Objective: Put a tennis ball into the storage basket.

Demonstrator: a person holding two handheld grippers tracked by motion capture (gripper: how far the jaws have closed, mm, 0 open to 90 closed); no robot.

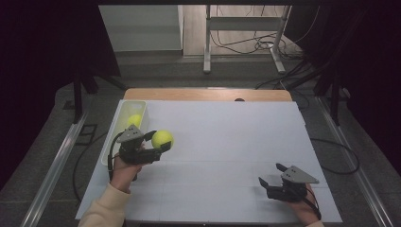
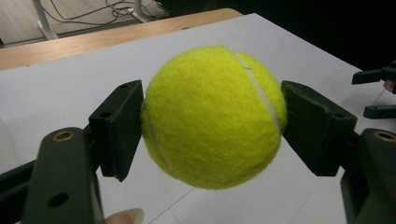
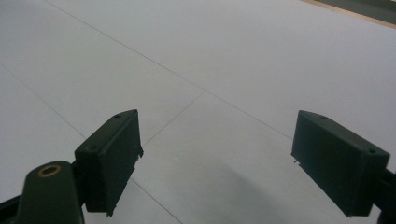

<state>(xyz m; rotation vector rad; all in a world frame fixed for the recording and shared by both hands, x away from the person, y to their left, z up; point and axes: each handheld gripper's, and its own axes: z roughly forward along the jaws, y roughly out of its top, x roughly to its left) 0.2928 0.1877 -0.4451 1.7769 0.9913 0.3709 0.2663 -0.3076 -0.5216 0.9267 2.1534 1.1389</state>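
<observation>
- A yellow tennis ball [image 1: 162, 138] is clamped between the jaws of the left gripper [image 1: 161, 142]; in the left gripper view both pads are seen pressed against its sides, and the ball [image 2: 212, 116] is held clear of the white table surface [image 1: 227, 142].
- The held ball is placed just beside the right-hand wall of the white bin [image 1: 116, 132], which is set along the left edge of the table.
- A second tennis ball [image 1: 135, 120] is seen lying inside the bin, at its far end.
- The right gripper [image 1: 270, 173] is held near the table's front right corner, its jaws spread wide with nothing between them; in the right gripper view bare white surface is seen between the pads [image 3: 109, 158].
- Wide open room is left across the middle and far right of the table, between the two grippers, which are kept well apart.
- A wooden strip [image 1: 208, 94] is visible along the far edge of the table.
- Counted: two tennis balls, one bin, two grippers.
</observation>
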